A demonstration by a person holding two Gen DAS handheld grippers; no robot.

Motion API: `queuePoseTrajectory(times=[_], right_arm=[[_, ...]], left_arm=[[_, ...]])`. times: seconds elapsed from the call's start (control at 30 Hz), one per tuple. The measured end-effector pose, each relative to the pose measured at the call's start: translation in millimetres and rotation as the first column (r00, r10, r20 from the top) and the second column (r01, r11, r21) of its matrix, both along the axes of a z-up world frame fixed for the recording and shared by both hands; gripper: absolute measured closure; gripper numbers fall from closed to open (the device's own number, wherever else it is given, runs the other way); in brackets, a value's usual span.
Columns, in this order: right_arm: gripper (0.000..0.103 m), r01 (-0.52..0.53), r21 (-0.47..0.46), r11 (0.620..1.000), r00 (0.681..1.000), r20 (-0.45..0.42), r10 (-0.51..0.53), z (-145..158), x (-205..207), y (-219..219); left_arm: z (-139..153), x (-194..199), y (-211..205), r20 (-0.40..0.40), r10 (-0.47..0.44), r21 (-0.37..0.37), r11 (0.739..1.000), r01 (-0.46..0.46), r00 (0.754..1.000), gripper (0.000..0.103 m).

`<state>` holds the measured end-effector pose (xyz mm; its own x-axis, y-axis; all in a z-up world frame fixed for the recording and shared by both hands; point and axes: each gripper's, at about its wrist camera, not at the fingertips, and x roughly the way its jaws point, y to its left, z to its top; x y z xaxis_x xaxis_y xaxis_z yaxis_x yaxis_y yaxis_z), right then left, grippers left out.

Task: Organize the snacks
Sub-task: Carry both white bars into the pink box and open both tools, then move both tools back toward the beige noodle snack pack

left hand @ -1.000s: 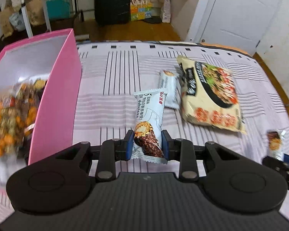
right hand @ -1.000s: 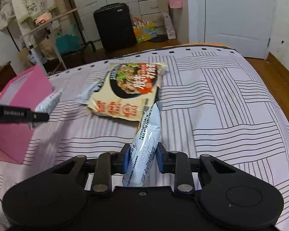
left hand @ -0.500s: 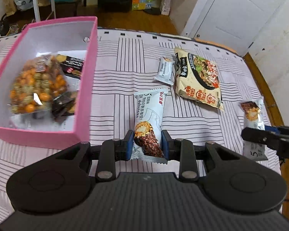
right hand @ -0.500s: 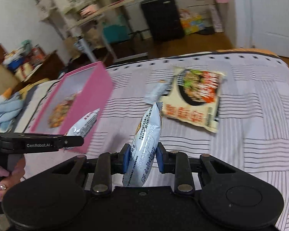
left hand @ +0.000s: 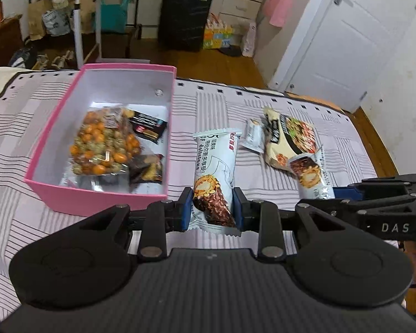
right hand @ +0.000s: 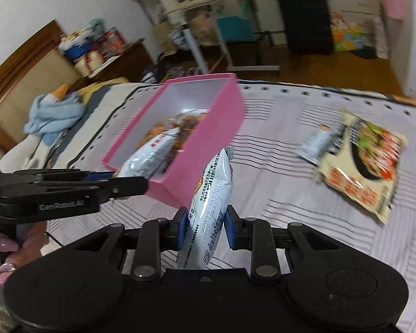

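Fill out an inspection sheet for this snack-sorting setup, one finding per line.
Surface: striped bedspread, snacks lying loose on it.
Job's things: pink box open on the bed, holding a bag of orange snacks and dark packets; noodle packet and small white packet outside it.
Clutter: blue cloth at the bed's far side.
Grippers: left gripper shut on a white snack bar; right gripper shut on a second snack bar, edge-on.
Cables: nothing seen.
Surroundings: black suitcase, white door, folding table, wooden floor.
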<state>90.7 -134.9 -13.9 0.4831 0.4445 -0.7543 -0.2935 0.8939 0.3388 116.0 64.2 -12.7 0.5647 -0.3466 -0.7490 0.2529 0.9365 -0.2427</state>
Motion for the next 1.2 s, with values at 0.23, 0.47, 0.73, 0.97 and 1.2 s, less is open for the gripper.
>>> queuePoseTrajectory(times=[0.23,0.47,0.73,0.97,1.2], right_arm=[[0.071,-0.082,0.020,0.996,0.993,0.086,0.080,8.7,36.2,45.9],[0.071,-0.112,0.035,0.993,0.988,0.115,0.107,-16.7,84.8,82.2],[0.069,-0.188,-0.075,0.979,0.971,0.138,0.197,-51.6,113.7,132.9],[0.050,-0.151,-0.201,0.968,0.962,0.194,0.190,-61.4,107.5,140.8],[0.039,-0.066,-0.126,0.990,0.961,0.259,0.097,-20.3,81.0,92.5]], left_arm=[[-2.4,14.0,35.9,0.045,0.124,-0.007,0.992,-0.124,0.991,0.074],[-25.1,42.9,71.5,0.068,0.298,0.040,0.953,-0.301,0.952,0.074],[-58.4,76.8,91.2,0.079,0.400,0.152,0.900,-0.408,0.913,0.073],[-64.2,74.6,91.3,0.046,0.415,0.138,0.898,-0.418,0.908,0.061],[-32.7,55.4,84.5,0.030,0.336,0.062,0.939,-0.337,0.941,0.060]])
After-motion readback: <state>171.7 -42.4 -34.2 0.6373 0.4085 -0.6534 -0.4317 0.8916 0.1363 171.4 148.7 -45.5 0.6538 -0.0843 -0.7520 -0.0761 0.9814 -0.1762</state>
